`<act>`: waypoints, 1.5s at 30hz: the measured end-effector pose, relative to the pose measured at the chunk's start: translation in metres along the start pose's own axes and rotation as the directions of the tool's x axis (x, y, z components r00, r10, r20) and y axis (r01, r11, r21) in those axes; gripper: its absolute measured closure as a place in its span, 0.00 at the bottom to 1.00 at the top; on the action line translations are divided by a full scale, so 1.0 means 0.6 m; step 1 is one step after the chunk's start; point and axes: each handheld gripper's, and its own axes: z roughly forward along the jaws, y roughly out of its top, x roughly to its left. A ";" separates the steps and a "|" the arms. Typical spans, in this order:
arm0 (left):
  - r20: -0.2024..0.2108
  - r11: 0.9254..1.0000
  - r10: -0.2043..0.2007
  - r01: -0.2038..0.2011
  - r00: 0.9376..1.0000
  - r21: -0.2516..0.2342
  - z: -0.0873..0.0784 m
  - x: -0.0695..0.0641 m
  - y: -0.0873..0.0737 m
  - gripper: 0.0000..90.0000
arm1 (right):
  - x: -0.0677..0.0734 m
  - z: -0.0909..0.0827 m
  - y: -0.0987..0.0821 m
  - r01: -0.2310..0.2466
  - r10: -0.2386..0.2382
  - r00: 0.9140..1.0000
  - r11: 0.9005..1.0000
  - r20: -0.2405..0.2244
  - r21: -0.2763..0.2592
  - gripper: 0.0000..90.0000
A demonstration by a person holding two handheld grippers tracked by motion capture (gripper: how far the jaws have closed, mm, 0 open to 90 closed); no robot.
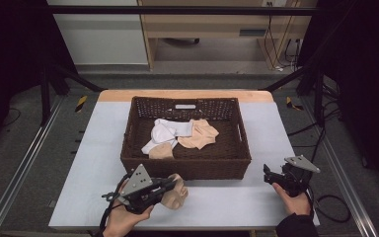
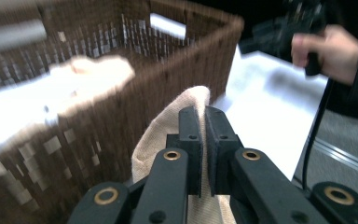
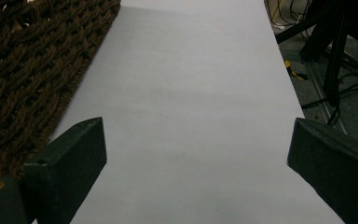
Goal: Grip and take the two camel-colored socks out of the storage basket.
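A dark brown wicker basket (image 1: 237, 158) stands in the middle of the table, with white and beige cloth pieces (image 1: 180, 134) lying inside. In front of its near wall, at the left, my left gripper (image 1: 170, 185) is shut on a beige cloth piece (image 1: 176, 193) that hangs low over the white table cover. In the left gripper view the two jaws pinch that beige cloth (image 2: 168, 135) close to the basket's outer wall (image 2: 74, 154). At the right front my right gripper (image 1: 269, 175) is open over bare table; its jaws stand wide apart with nothing between them.
The white table cover (image 1: 98, 148) has bare strips left, right and in front of the basket. Beside my right gripper the basket wall (image 3: 23, 70) lies at the left. Metal frame rails, black stands and cables ring the table on the floor.
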 end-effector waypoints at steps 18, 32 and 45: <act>-0.080 0.993 0.035 -0.025 0.996 0.115 0.039 0.011 -0.054 0.74 | 0.003 0.003 -0.004 0.019 -0.018 1.000 1.000 -0.001 0.017 0.06; -0.160 0.997 -0.050 0.040 0.986 -0.065 -0.033 0.042 0.010 0.62 | -0.002 0.001 -0.002 0.007 -0.007 1.000 1.000 0.004 0.004 0.06; -0.228 0.990 -0.083 0.054 0.970 -0.129 -0.045 0.110 0.119 0.57 | -0.005 0.003 -0.001 0.005 -0.005 1.000 1.000 0.006 0.001 0.05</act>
